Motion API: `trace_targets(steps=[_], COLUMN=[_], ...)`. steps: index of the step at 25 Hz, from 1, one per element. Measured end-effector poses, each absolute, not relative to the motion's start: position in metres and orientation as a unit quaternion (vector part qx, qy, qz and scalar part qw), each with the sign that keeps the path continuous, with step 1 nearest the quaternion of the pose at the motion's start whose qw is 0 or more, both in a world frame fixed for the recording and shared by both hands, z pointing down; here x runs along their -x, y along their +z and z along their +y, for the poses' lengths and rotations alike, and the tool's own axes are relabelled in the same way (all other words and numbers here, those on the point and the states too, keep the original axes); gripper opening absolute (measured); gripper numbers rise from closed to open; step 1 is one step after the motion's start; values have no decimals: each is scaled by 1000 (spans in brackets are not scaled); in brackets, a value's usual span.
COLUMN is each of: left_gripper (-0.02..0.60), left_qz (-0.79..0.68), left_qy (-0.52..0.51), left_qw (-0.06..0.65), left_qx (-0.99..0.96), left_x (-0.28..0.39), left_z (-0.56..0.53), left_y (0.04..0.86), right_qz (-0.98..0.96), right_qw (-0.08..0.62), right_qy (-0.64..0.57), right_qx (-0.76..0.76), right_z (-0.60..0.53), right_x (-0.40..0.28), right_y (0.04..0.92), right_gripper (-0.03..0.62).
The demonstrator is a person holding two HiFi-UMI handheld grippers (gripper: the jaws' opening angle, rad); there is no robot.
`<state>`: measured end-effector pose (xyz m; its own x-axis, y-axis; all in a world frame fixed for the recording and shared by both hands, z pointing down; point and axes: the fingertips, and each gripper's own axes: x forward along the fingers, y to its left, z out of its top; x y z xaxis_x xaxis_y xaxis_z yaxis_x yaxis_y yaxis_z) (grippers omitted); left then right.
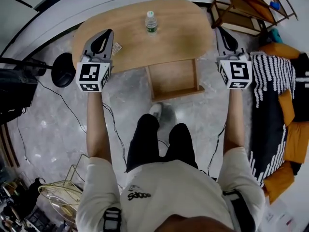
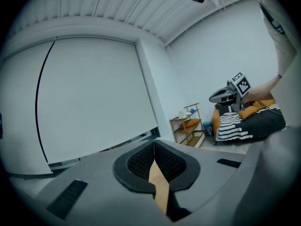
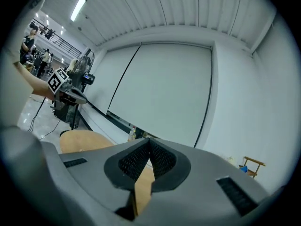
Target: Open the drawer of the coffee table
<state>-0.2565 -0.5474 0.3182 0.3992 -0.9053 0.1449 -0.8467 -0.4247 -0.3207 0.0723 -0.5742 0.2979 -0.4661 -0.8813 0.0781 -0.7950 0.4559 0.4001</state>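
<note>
Wooden coffee table (image 1: pixel 183 33), grey floor (image 1: pixel 48 134)

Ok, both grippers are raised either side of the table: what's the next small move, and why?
Probably just lower both to rest. The drawer already stands pulled out from under the coffee table, its inside showing, so the job looks done. The left gripper and right gripper are both shut with nothing between the jaws.

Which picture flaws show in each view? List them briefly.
Head view: sharp, evenly lit, wide-angle bend at the edges, soft glare on the glossy floor. Left gripper view: dark corners, strongly curved ceiling slats. Right gripper view: same dark corners, one bright ceiling light.
</note>
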Motion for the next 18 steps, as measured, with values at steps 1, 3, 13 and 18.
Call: trace_targets(steps=[1,3,13,18], left_gripper=[18,18,18,18], left_qz=[529,532,549,556], left_qy=[-149,-147,-140,-135], left_qw=[95,88,100,103], left_qx=[830,829,818,813], left_x=[259,266,274,262], left_z=[-548,-550,-510,-447], left_y=[299,261,103,62], right_qz=[-841,-840,-848,-856], right_qw=[141,145,129,124], right_qy=[-158,-162,-179,-184], right_qx=[-498,-497,-482,-466], right_z=[-574,-576,-532,-474], right_x=[-71,-64,-50,-50], right_y=[275,232,69,24], right_gripper=[6,6,6,6])
